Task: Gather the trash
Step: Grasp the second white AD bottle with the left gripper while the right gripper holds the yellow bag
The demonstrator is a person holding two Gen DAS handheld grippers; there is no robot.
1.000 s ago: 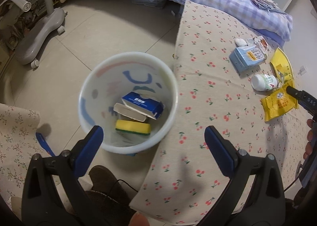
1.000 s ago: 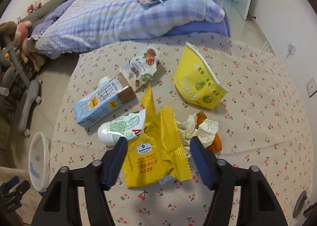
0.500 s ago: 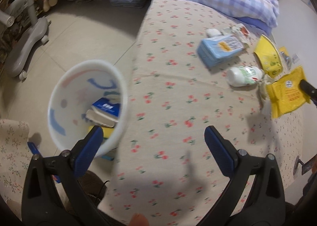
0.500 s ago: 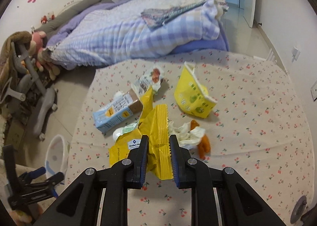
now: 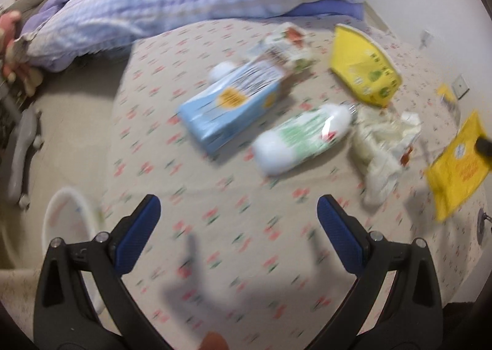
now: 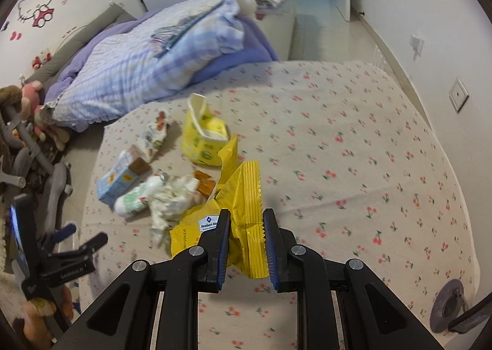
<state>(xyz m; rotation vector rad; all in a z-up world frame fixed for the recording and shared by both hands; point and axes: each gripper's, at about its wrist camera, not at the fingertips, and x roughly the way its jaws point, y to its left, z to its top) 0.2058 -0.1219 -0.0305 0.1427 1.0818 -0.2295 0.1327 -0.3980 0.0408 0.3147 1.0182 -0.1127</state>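
Observation:
My right gripper (image 6: 246, 228) is shut on a yellow snack wrapper (image 6: 238, 196) and holds it just above the cherry-print table (image 6: 353, 165); the wrapper also shows in the left wrist view (image 5: 458, 165). My left gripper (image 5: 238, 218) is open and empty over the table's near edge. In front of it lie a blue carton (image 5: 233, 104), a white bottle with a green label (image 5: 303, 138), crumpled white paper (image 5: 381, 147) and a yellow pouch (image 5: 363, 64). The white trash bin (image 5: 66, 214) stands on the floor at lower left.
A bed with a purple checked quilt (image 6: 147, 67) borders the table's far side. A grey chair base (image 5: 21, 150) stands on the floor at left. A small foil packet (image 6: 153, 131) lies behind the carton.
My left gripper has swung right, from over the bin to over the table trash. My right gripper has closed on the yellow wrapper and lifted it.

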